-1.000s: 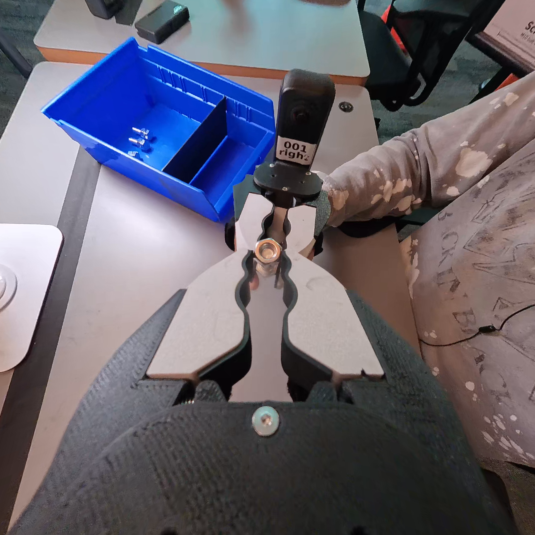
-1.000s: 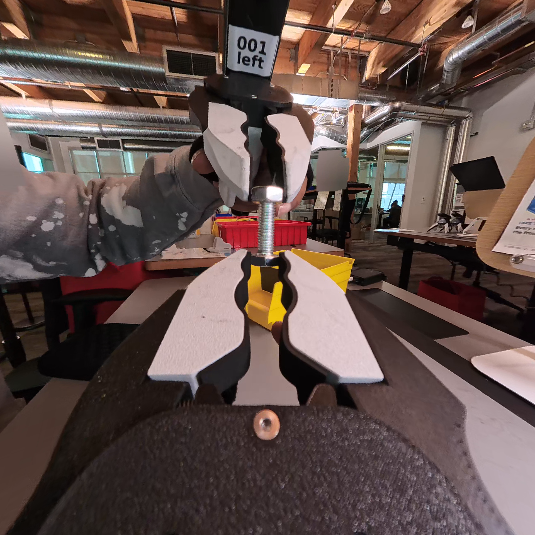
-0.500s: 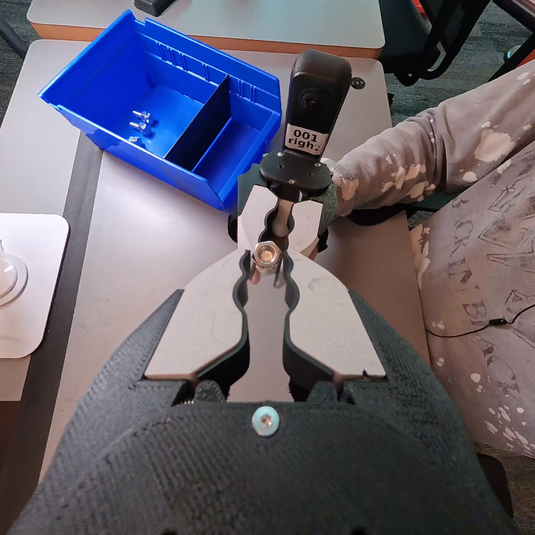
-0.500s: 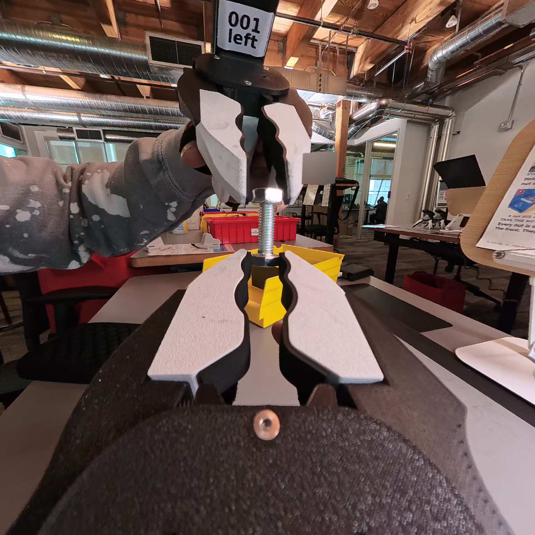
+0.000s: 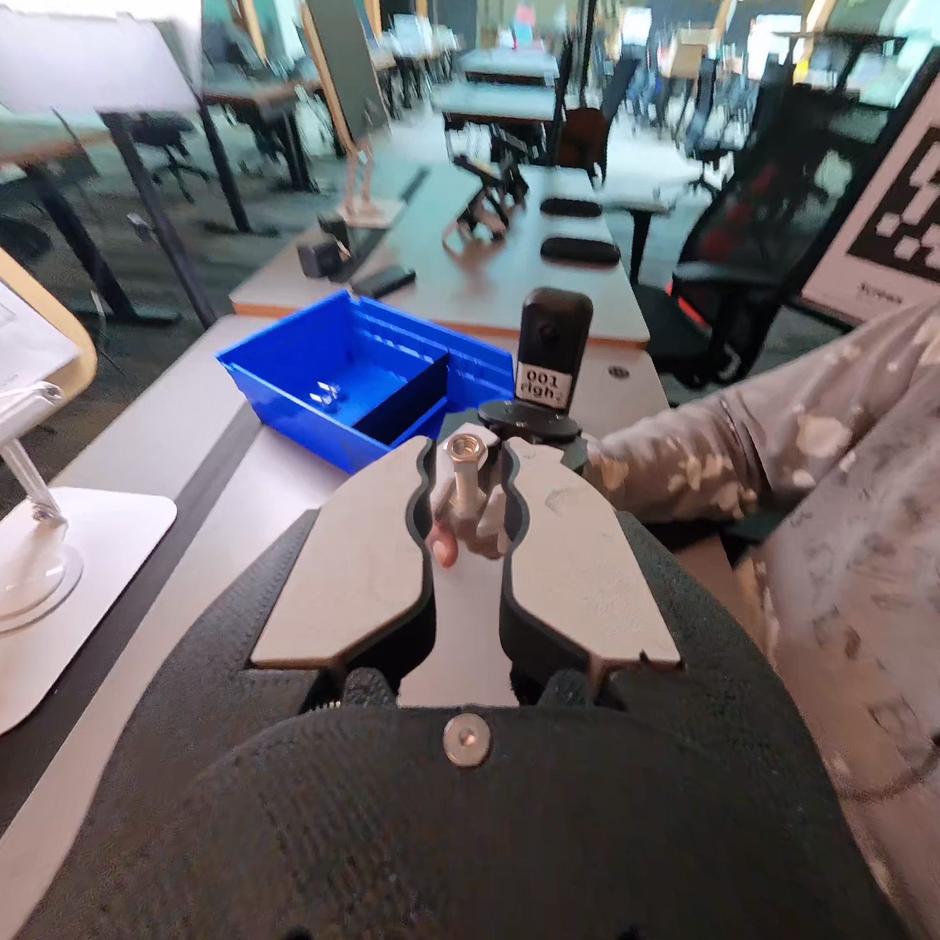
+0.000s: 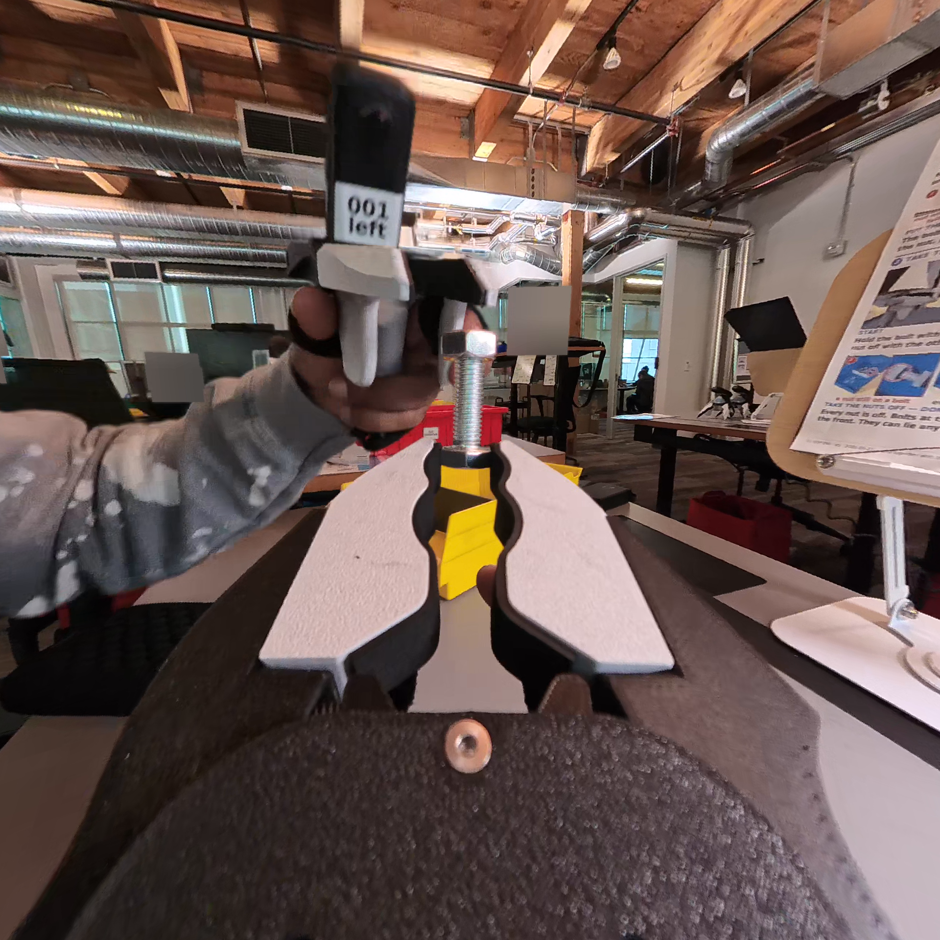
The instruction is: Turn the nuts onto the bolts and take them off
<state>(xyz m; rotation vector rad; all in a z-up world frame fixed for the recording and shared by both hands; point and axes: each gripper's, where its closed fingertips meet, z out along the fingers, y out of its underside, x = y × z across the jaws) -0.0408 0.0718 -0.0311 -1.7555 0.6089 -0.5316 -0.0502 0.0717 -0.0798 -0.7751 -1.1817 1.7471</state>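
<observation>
A silver bolt (image 6: 468, 407) stands upright with its lower end clamped between the tips of my right gripper (image 6: 468, 455), which is shut on it. A hex nut (image 6: 469, 346) sits at the bolt's top end and also shows in the left wrist view (image 5: 465, 450). My left gripper (image 5: 465, 445) has its tips on either side of the nut with a small gap on each side, so the jaws are slightly open. In the right wrist view its fingers (image 6: 358, 335) appear edge-on, up and left of the nut.
A blue divided bin (image 5: 305, 402) holding a few small bolts (image 5: 325, 394) stands behind the grippers. A yellow bin (image 6: 468, 549) and a red bin (image 6: 432, 422) lie ahead of the right gripper. A white stand base (image 5: 101, 549) is left; an instruction board (image 6: 864, 407) is right.
My left gripper has tilted up and turned about a quarter turn, and its jaws have come off the nut. My right gripper still holds the bolt upright.
</observation>
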